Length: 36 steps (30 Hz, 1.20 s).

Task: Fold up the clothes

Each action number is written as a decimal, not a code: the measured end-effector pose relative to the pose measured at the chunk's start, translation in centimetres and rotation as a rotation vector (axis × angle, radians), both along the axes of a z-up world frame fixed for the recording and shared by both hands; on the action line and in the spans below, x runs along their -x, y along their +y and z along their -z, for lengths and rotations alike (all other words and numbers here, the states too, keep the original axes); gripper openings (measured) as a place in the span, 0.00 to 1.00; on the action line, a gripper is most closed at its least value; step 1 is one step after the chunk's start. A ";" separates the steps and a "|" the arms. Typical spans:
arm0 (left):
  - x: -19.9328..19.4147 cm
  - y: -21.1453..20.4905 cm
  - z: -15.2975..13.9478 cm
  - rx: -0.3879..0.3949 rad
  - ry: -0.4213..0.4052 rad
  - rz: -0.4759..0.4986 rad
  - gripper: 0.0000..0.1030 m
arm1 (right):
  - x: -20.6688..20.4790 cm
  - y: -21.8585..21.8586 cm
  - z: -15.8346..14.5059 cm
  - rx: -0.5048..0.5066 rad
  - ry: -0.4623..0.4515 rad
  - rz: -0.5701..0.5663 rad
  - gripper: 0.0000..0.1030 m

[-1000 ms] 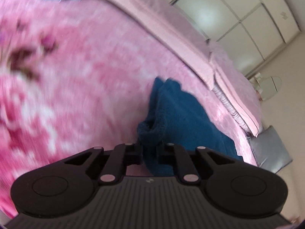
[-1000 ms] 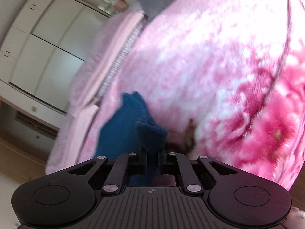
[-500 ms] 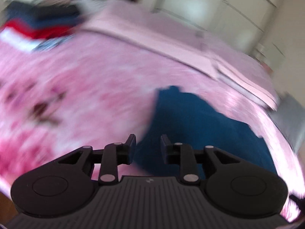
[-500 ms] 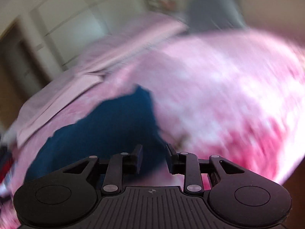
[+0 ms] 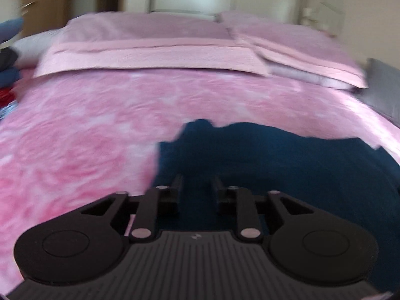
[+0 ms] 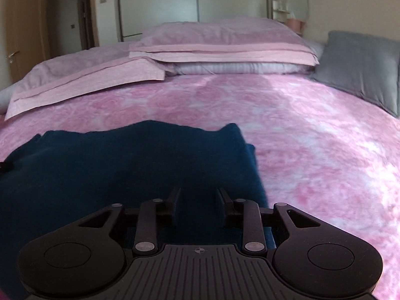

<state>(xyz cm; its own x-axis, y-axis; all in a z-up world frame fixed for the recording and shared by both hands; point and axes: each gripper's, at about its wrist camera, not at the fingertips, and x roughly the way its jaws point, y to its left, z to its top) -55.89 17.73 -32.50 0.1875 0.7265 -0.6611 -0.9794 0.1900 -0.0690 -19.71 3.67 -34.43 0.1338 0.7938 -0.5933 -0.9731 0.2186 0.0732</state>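
Both claws, left claw (image 5: 196,187) and right claw (image 6: 198,200), are hovering parted, gripping nothing; blue garment (image 6: 125,170) is lying beneath and ahead, spanning between them.

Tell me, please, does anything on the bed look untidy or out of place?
Mostly no. The dark blue garment lies flat on the pink blanket, but its far edge is wavy and the far right corner sticks up. Both grippers are open above it.
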 end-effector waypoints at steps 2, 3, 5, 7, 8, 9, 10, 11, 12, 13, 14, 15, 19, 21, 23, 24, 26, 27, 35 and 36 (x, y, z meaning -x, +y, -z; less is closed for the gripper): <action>0.5 -0.2 -1.2 0.053 -0.003 -0.048 0.07 | -1.0 -0.4 -1.4 0.079 0.052 0.016 0.28; 0.4 -0.8 -2.5 0.101 0.005 -0.072 0.08 | -1.5 -0.6 -2.1 0.119 0.079 0.024 0.28; -0.4 -2.9 -5.5 0.183 0.052 -0.121 0.15 | -2.5 -1.7 -4.2 0.206 0.121 -0.005 0.28; -2.1 -6.5 -8.9 0.254 0.064 -0.166 0.22 | -3.4 -3.4 -6.7 0.299 0.156 -0.063 0.28; -3.0 -8.4 -10.7 0.289 0.066 -0.188 0.25 | -3.8 -4.2 -8.0 0.345 0.173 -0.092 0.29; -4.3 -10.3 -12.4 0.314 0.057 -0.202 0.27 | -4.2 -5.0 -9.3 0.388 0.188 -0.122 0.29; -5.6 -12.1 -13.7 0.332 0.043 -0.214 0.35 | -4.4 -5.8 -10.5 0.416 0.192 -0.160 0.29; -7.0 -14.0 -14.9 0.350 0.021 -0.232 0.41 | -4.7 -6.6 -11.9 0.435 0.188 -0.207 0.31; -8.4 -16.0 -16.1 0.369 -0.004 -0.251 0.44 | -5.0 -7.3 -13.3 0.453 0.184 -0.254 0.39; -9.8 -17.6 -17.0 0.386 -0.035 -0.267 0.45 | -5.3 -8.0 -14.6 0.468 0.181 -0.298 0.46; -11.1 -18.8 -17.6 0.403 -0.067 -0.273 0.45 | -5.8 -8.4 -15.6 0.468 0.185 -0.330 0.55; -12.4 -19.5 -18.0 0.423 -0.087 -0.266 0.45 | -6.3 -8.8 -16.5 0.459 0.188 -0.355 0.56; -16.8 -21.3 -20.2 0.429 -0.074 -0.205 0.45 | -6.9 -8.2 -19.2 0.428 0.187 -0.436 0.56; -17.6 -21.3 -21.5 0.402 -0.065 -0.199 0.45 | -6.6 -7.7 -20.6 0.398 0.190 -0.477 0.56; -17.6 -21.0 -22.1 0.410 -0.088 -0.207 0.45 | -6.1 -7.1 -21.8 0.388 0.188 -0.505 0.56; -17.3 -20.9 -22.3 0.420 -0.112 -0.212 0.45 | -5.8 -6.9 -22.1 0.402 0.194 -0.511 0.56; -16.7 -20.5 -22.3 0.441 -0.150 -0.222 0.46 | -5.4 -6.6 -22.8 0.429 0.204 -0.522 0.56; -16.4 -20.2 -22.0 0.457 -0.160 -0.228 0.46 | -5.3 -6.3 -22.8 0.442 0.209 -0.525 0.56; -14.5 -17.3 -19.7 0.558 -0.205 -0.280 0.46 | -5.2 -3.3 -22.1 0.565 0.244 -0.502 0.56; -14.3 -17.1 -19.7 0.560 -0.210 -0.294 0.46 | -5.4 -2.8 -22.0 0.578 0.252 -0.502 0.56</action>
